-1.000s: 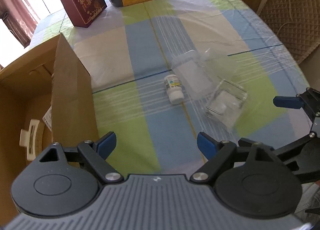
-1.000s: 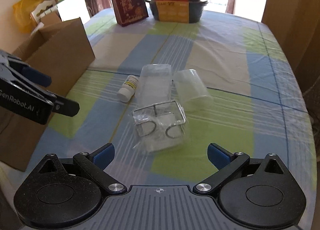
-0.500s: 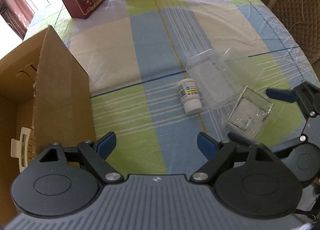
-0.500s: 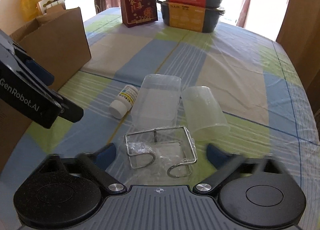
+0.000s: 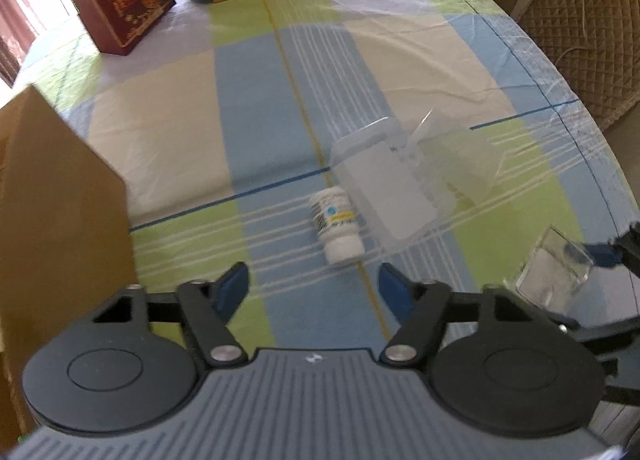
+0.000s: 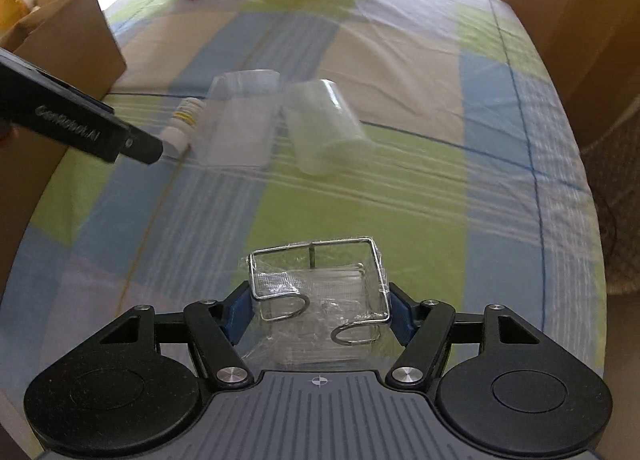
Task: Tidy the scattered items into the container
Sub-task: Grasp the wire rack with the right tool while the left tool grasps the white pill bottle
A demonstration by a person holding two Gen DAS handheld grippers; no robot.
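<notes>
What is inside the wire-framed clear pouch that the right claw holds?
Through the wire-framed clear pouch only crinkled transparent film shows; no contents are discernible. Its lower part is hidden behind the right claw.

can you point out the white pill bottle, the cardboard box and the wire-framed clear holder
white pill bottle (image 5: 335, 219): left wrist view, on its label.
cardboard box (image 5: 60, 196): left wrist view, on its upright flap.
wire-framed clear holder (image 6: 320, 292): right wrist view, on the clear body between the right gripper's fingers.
</notes>
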